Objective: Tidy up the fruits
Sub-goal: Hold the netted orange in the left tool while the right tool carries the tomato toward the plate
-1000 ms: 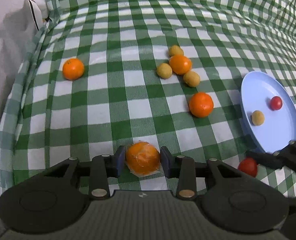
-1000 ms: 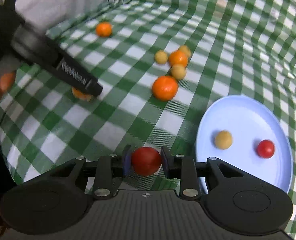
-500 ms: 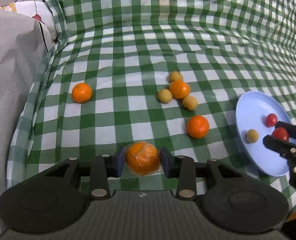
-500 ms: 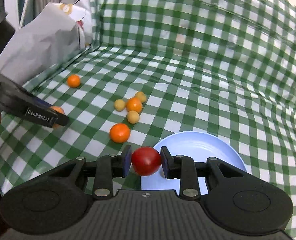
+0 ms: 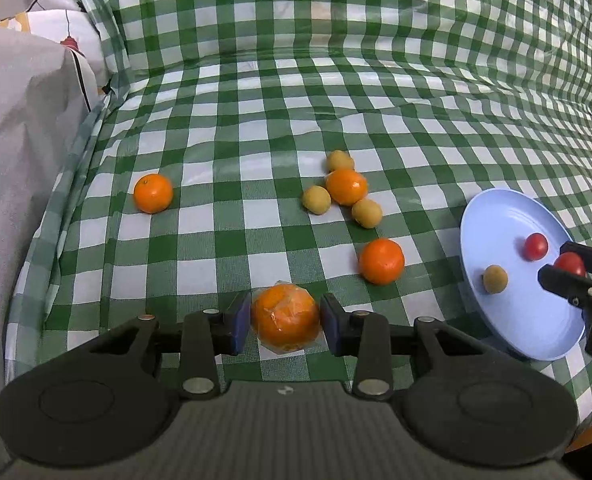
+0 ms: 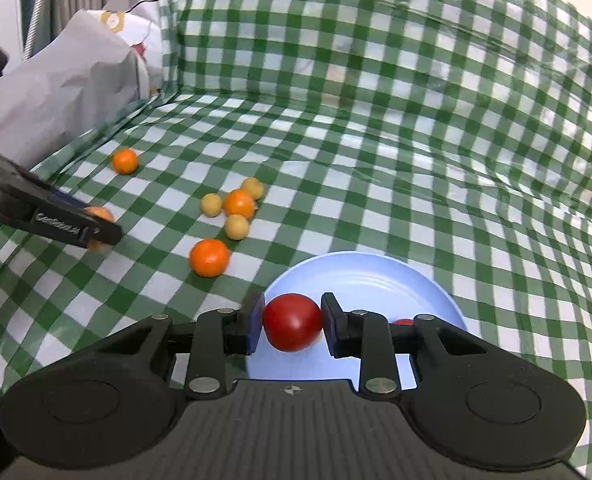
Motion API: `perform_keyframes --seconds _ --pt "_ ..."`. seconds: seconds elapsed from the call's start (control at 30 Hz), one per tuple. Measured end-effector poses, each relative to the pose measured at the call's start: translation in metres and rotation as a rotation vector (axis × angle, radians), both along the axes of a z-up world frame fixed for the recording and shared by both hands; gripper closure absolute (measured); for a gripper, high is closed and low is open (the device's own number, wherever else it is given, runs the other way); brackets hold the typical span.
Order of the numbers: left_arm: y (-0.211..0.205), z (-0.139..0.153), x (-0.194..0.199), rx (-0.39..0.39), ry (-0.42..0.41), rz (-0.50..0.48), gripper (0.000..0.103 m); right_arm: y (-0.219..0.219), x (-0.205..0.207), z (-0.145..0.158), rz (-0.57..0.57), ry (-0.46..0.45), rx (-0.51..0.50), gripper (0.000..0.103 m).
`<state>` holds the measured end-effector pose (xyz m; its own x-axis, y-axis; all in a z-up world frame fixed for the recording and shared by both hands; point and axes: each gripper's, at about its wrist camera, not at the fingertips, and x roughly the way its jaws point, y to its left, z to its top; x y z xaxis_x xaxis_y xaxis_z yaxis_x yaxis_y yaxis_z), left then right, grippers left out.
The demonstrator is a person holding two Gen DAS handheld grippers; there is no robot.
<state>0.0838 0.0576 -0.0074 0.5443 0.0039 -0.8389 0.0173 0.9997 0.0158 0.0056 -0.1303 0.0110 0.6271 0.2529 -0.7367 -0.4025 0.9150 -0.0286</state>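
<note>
My right hand-held gripper (image 6: 291, 322) has carried its red tomato (image 6: 292, 322) up off the checked cloth (image 6: 376, 184) and over the blue plate (image 6: 360, 276); it seems to hang just above the plate's near edge.

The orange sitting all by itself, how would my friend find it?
Start at the green checked tablecloth and go toward its left edge, beside the grey sheet. The lone orange lies there on the cloth. Unlike the other oranges, it has no small yellow fruits nearby and no gripper holds it.
</note>
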Motion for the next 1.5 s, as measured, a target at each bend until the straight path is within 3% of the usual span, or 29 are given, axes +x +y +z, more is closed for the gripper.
perform_keyframes --seconds 0.27,1.5 --pt "-0.003 0.000 0.003 -0.015 -0.009 0.000 0.062 -0.006 0.005 0.002 -0.059 -0.025 0.008 0.071" --pt "-0.011 0.004 0.004 -0.036 -0.060 -0.047 0.062 -0.001 0.011 -0.002 -0.062 -0.045 -0.025 0.071"
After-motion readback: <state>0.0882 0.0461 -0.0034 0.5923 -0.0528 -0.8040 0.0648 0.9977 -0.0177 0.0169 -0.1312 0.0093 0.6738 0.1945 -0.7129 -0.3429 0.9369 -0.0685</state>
